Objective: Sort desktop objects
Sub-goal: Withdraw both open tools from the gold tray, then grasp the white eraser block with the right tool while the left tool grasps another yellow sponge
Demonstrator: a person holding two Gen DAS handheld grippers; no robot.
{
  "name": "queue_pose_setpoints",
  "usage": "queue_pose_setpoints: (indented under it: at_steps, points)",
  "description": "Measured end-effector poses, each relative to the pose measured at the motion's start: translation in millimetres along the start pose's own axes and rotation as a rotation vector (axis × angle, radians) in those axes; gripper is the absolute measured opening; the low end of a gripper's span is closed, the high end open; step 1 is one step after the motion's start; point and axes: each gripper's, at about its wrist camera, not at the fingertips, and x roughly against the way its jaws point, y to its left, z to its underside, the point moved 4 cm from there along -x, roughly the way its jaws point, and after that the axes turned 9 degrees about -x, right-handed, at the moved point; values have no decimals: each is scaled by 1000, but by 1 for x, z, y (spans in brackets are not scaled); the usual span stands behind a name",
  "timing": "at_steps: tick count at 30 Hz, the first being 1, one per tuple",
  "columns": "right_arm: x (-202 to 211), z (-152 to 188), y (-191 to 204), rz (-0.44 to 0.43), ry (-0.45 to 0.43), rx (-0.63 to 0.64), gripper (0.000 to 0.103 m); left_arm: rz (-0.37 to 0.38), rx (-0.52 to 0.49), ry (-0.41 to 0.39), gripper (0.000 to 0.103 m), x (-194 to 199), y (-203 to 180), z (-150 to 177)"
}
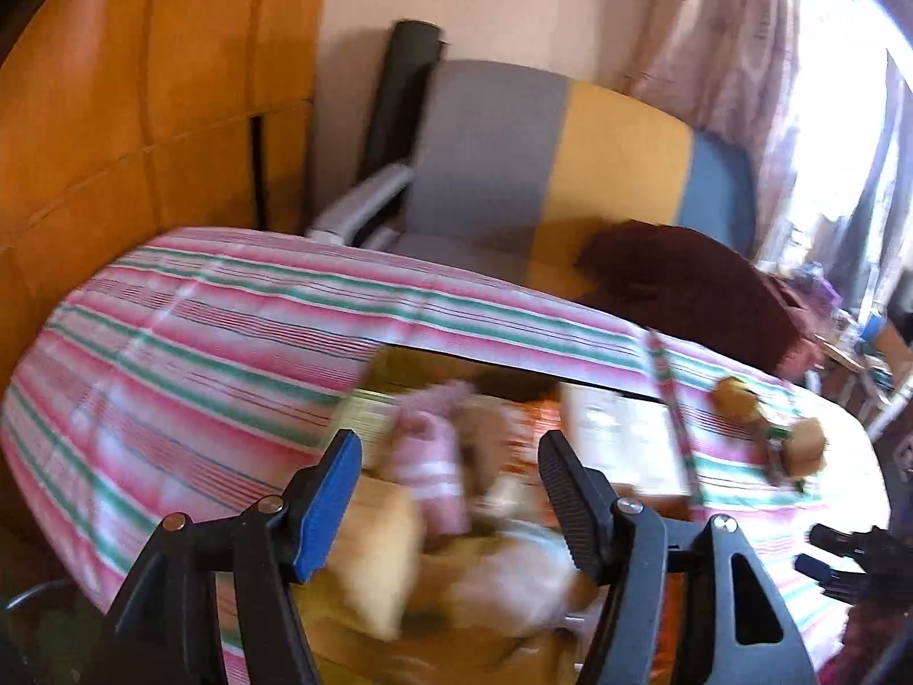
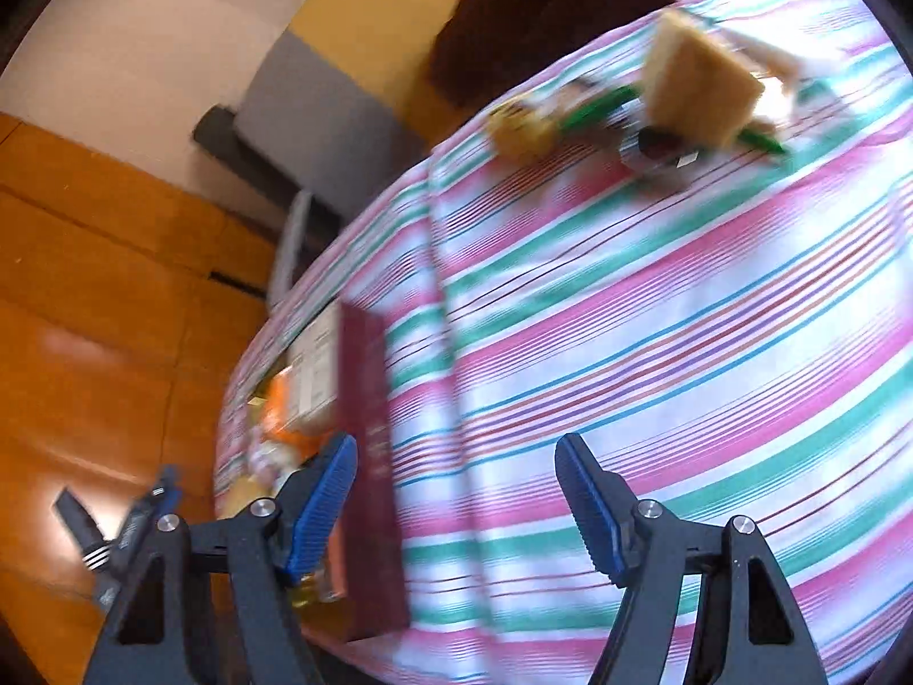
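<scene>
My left gripper [image 1: 451, 476] is open and empty, hovering over an open cardboard box [image 1: 622, 445] filled with several blurred items, among them a pink striped one [image 1: 428, 462]. My right gripper [image 2: 456, 485] is open and empty above the striped tablecloth [image 2: 656, 314], beside the box's dark red wall [image 2: 371, 456]. At the far side of the table lie a yellow sponge [image 2: 699, 80], a yellow round object [image 2: 522, 128], a green pen [image 2: 593, 105] and a small dark item [image 2: 662, 145]. The yellow objects also show in the left wrist view [image 1: 736, 397].
A grey, yellow and blue chair [image 1: 548, 154] with a dark brown cloth [image 1: 685, 274] stands behind the table. A wooden cabinet [image 1: 142, 85] is at the left. The other gripper's tips [image 1: 839, 559] show at the right edge. The picture is motion-blurred.
</scene>
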Motion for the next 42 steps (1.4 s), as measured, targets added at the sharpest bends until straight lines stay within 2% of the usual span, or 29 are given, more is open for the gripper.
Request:
queue_pose_setpoints:
  at_steps: [5,9,16,18,21,24,29,36,37,39,42]
  points:
    - [17,-27,-39,95,-13,-3,73,161,-72,49,65,-11,-68,2]
    - [36,-63,-64,149,-36,-6,73,262,-121,85,65,-20,-120,4]
    - [63,-137,-96,289,-127,28,73,394,-244,193,65,-44,-220,19]
    - [67,-155,-106,333,-160,33,73,425,-259,226,65,-52,-238,25]
    - [72,-187,-114,368,-241,83,74,450,-270,272,65,-62,-264,35]
    - [70,-213,-122,387,-268,105,79,472,-293,313,65,-70,-285,45]
    - [52,-244,-135,341,-241,87,79,488,-320,351,65,-78,-306,54]
    - [30,-255,-145,326,-183,78,80,513,-328,349,65,-93,-342,42]
    - [27,-255,-145,341,-174,84,78,515,-329,348,65,-96,-348,38]
    - [20,-252,-147,363,-130,94,61,533,-325,343,65,-101,-362,29]
    - [24,-249,-155,364,-116,29,59,531,-351,317,65,-108,-387,15]
